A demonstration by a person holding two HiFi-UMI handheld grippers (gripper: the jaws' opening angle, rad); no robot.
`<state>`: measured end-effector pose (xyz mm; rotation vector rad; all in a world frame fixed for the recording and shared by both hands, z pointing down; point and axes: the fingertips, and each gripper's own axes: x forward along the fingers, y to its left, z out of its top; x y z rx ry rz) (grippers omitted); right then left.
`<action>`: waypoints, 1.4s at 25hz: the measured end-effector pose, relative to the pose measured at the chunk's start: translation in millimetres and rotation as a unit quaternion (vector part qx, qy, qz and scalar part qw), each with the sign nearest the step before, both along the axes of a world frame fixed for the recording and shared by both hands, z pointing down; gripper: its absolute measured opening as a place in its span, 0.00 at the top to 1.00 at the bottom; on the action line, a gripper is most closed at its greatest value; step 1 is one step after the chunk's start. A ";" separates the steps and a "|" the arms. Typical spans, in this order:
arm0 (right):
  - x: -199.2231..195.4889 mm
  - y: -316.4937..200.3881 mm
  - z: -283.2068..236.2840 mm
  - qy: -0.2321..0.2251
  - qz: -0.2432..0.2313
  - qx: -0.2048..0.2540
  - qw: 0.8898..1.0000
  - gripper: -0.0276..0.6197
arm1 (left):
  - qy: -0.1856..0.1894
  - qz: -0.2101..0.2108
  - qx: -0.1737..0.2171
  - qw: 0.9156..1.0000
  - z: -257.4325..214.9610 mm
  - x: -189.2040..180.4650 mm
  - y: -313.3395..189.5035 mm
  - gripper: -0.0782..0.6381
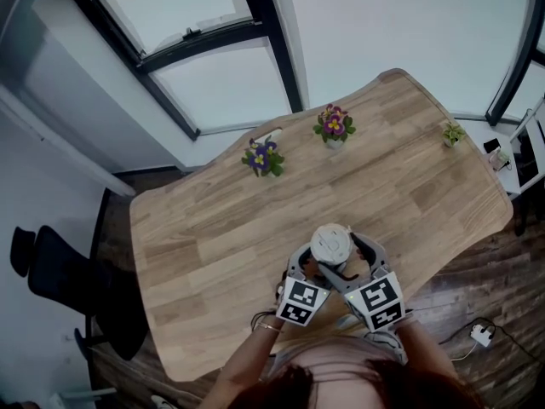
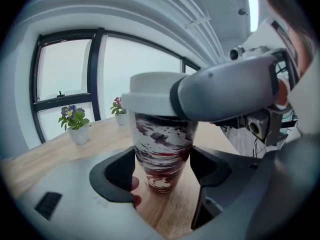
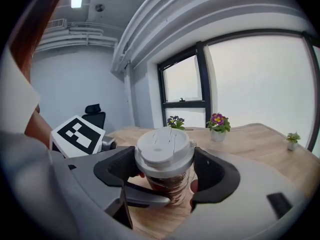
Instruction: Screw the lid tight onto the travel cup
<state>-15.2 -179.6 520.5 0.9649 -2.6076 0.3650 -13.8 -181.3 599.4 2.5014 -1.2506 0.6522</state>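
Observation:
A travel cup with a dark red and white pattern stands upright on the wooden table, near its front edge. A white lid sits on top of it. My left gripper is shut on the cup's body, one pad on each side, low down. My right gripper is shut on the lid, its pads pressed to the rim on both sides. In the head view the left gripper and the right gripper cross just below the lid. The right gripper's arm hides part of the lid.
Two purple flower pots stand at the table's far side, and a small green plant at the far right corner. A black chair is left of the table. Windows run behind it.

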 end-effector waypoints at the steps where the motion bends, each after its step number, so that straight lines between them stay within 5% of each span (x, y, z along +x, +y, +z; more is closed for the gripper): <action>1: 0.0 1.7 0.5 -0.001 -0.010 -0.009 1.000 0.39 | -0.001 0.010 0.000 1.000 0.3 0.5 -0.3 0.42; 10: 1.5 8.7 0.2 0.065 -0.135 0.021 0.988 0.38 | -0.015 0.166 -0.024 0.986 1.9 5.6 13.6 0.42; 13: 0.6 7.4 -1.6 0.060 -0.120 0.030 0.990 0.38 | -0.017 0.150 -0.022 0.988 1.0 7.1 11.6 0.42; 19: 2.1 0.0 -1.3 0.032 0.009 0.036 0.999 0.38 | -0.006 0.051 -0.004 0.999 0.1 6.3 3.5 0.42; 22: 1.1 1.8 -3.3 0.005 -0.021 0.002 1.000 0.38 | -0.003 0.061 -0.005 0.998 0.2 7.0 2.6 0.42; 30: 2.1 14.3 -1.5 0.031 -0.167 -0.012 0.985 0.38 | -0.016 0.192 -0.034 0.981 2.5 6.0 16.8 0.42; 35: 1.1 7.3 -3.8 0.024 -0.080 0.025 0.996 0.38 | -0.009 0.129 -0.023 0.991 0.7 5.2 10.8 0.42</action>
